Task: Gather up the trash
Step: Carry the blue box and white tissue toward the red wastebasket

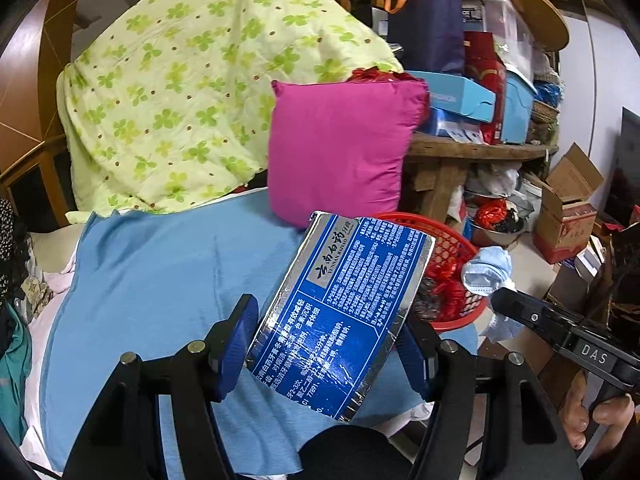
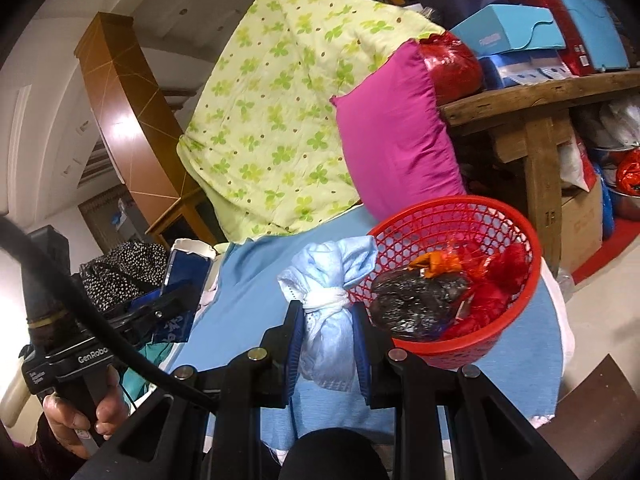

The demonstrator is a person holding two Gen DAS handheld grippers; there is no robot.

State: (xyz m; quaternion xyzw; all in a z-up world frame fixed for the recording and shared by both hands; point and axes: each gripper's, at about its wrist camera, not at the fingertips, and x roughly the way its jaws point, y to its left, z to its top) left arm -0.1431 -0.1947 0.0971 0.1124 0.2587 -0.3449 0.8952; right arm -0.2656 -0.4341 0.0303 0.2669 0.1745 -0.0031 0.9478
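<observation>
**Both tongs loaded beside the red basket**

The blue and silver box (image 1: 340,312) in the left tongs (image 1: 326,348) carries white Chinese print and a grey label reading "YUNNAN BAIYAO" under 4 brush-style characters. It looks like a toothpaste carton, flattened a little, with shiny foil edges. It sits tilted between the 2 blue pads, which press on its long sides, so these tongs are clenched on it. The body of the right tool, seen from the left camera, is stamped "DAS". The left tool, seen from the right camera, reads "GenRobo" before the word is cut off.

The right tongs (image 2: 326,350) are clamped tight on a crumpled pale blue face mask (image 2: 328,304), knotted round the middle with its own white straps. One end fans out above the pads and the other bulges below them.

Both items hang over a bed covered by a blue sheet (image 1: 160,280). The red mesh basket (image 2: 516,320) stands at the sheet's right edge, just right of the mask, holding red wrappers and a black crinkled bag. A magenta pillow (image 1: 340,152) leans behind it, against a green clover-print quilt (image 1: 192,92).
</observation>
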